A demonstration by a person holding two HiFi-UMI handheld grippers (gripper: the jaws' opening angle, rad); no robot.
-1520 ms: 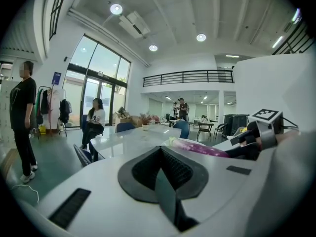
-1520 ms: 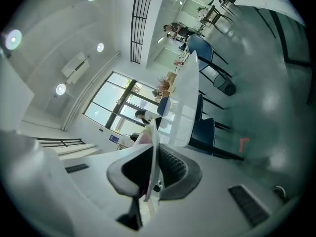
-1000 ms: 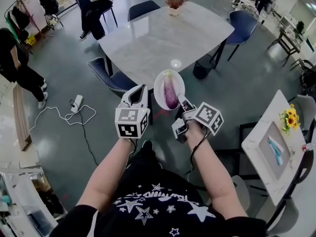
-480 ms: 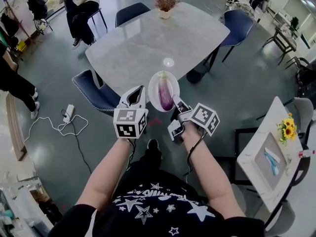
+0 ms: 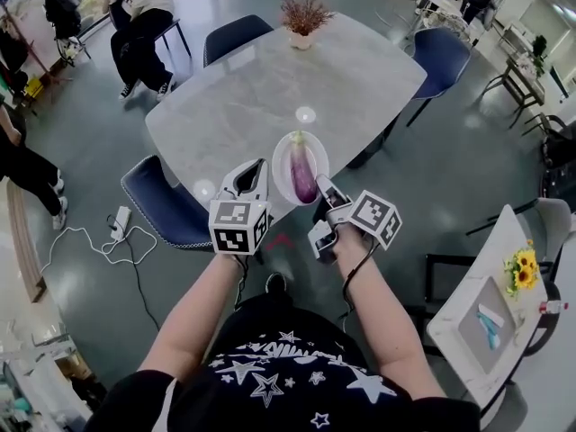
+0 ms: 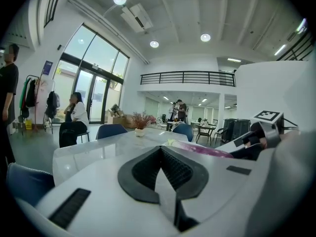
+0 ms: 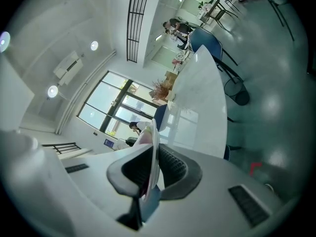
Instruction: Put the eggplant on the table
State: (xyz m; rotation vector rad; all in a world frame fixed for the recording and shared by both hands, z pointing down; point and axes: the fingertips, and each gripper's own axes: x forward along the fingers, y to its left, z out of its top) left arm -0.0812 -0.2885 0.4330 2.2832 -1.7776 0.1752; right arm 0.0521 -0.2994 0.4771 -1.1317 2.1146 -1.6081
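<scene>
Eggplant [image 5: 303, 171] on plate [image 5: 282, 165], long axis 12-to-6 o'clock, at 11 o'clock from right gripper [image 5: 322, 189], jaws pinching plate rim; tabletop [image 5: 252, 88] ahead at 12; left gripper [image 5: 256, 166] jaws pressed together, empty.

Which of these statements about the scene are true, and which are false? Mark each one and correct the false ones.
1. The right tongs clamp the rim of the white plate. True.
2. The eggplant lies bare on the table. False: it lies on the white plate, which the right tongs hold.
3. The left tongs grip the eggplant. False: they are shut on nothing, beside the plate.
4. A potted plant stands on the table. True.
</scene>
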